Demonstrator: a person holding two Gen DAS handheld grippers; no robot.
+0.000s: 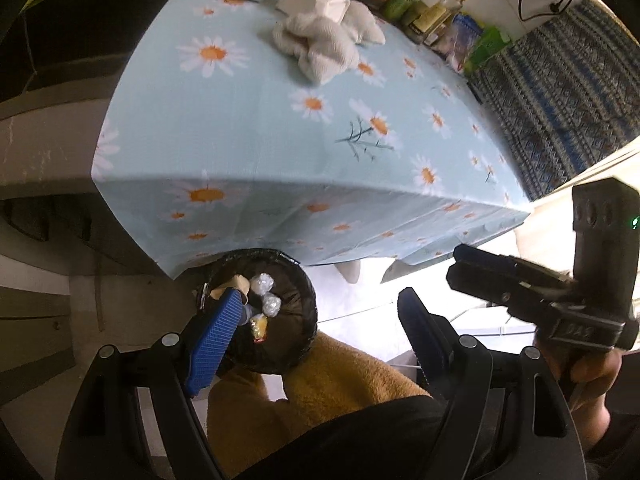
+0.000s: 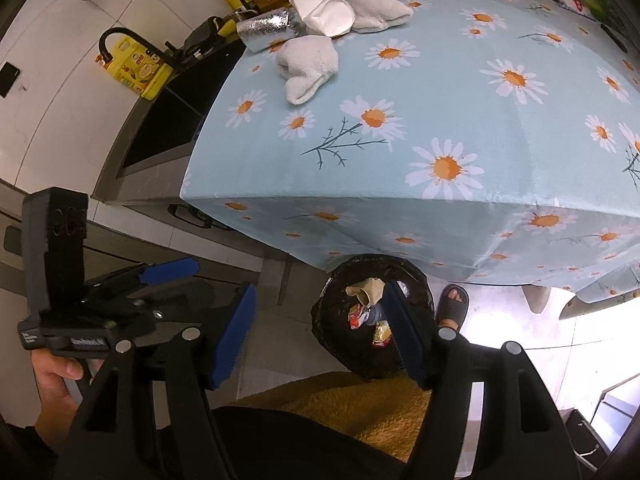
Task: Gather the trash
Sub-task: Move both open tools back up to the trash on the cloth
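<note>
Black-lined round trash bin (image 2: 372,316) on floor, just below front edge of daisy-print blue tabletop (image 2: 460,92); wrappers (image 1: 262,300) inside. Open floor either side of bin. Left gripper (image 1: 316,332) wide, empty, above bin. Right gripper (image 2: 320,332) wide, empty, over bin.

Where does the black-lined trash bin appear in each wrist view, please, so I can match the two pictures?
Left wrist view: trash bin lower centre-left, below the tablecloth's hanging edge, partly behind the blue pad.
Right wrist view: trash bin lower centre-right, under the table's corner, beside a slippered foot.
Shared landmark: the crumpled white towel on the daisy tablecloth.
</note>
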